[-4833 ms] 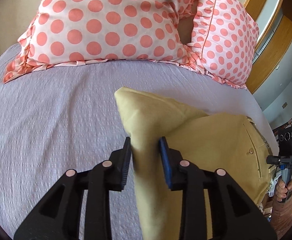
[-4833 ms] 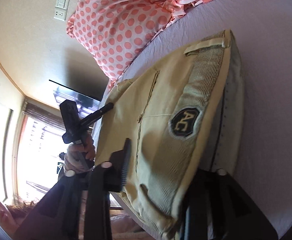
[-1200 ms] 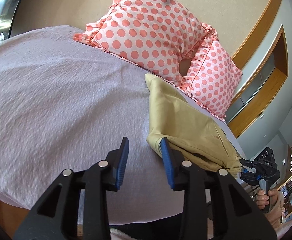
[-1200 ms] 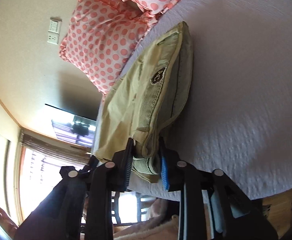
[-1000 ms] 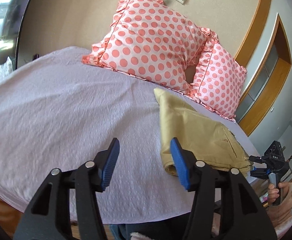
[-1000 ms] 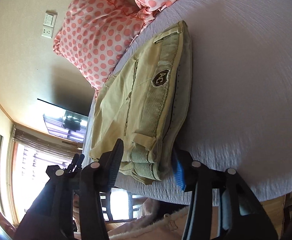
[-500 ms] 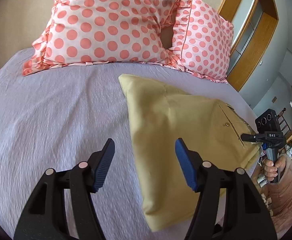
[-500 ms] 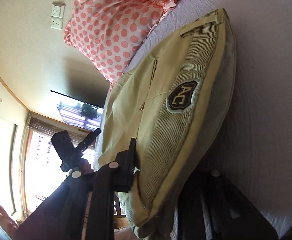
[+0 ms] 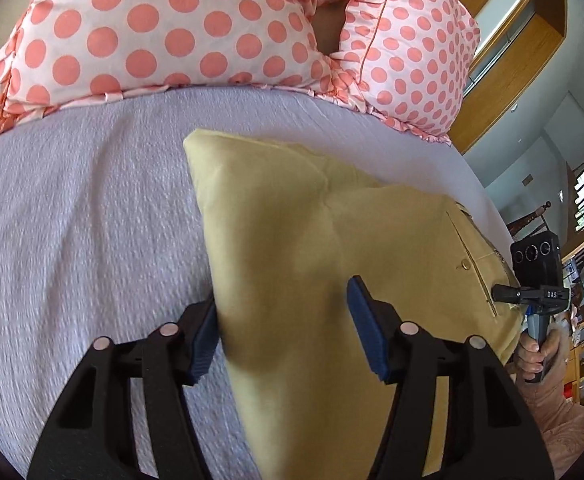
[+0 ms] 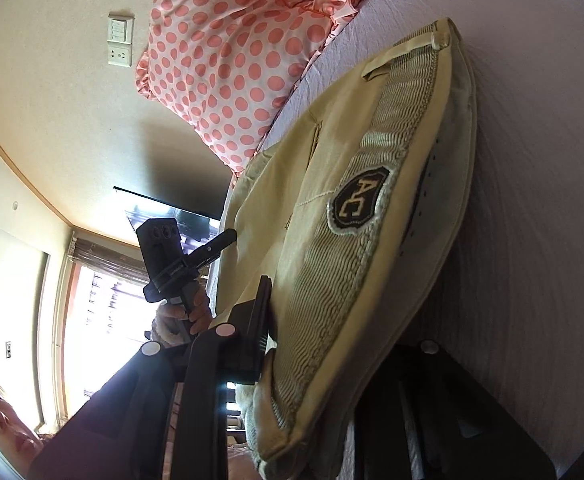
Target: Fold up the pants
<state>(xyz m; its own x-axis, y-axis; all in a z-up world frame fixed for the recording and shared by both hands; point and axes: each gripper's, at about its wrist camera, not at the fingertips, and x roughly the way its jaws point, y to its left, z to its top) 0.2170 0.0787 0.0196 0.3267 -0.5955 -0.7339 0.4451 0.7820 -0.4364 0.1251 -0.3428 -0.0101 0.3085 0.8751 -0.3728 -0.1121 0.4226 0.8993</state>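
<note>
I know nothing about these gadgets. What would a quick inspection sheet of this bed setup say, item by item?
Surface: bed with lilac textured cover.
Job's things: tan pants, folded, lying on the bed; waistband patch reads AC.
Clutter: two polka-dot pillows at the head of the bed.
Grippers: left gripper open, its fingers either side of the pants' folded edge; right gripper astride the waistband end, one finger hidden, so open or shut is unclear.
Cables: nothing seen.
Surroundings: wall socket, wooden trim, bright window.
</note>
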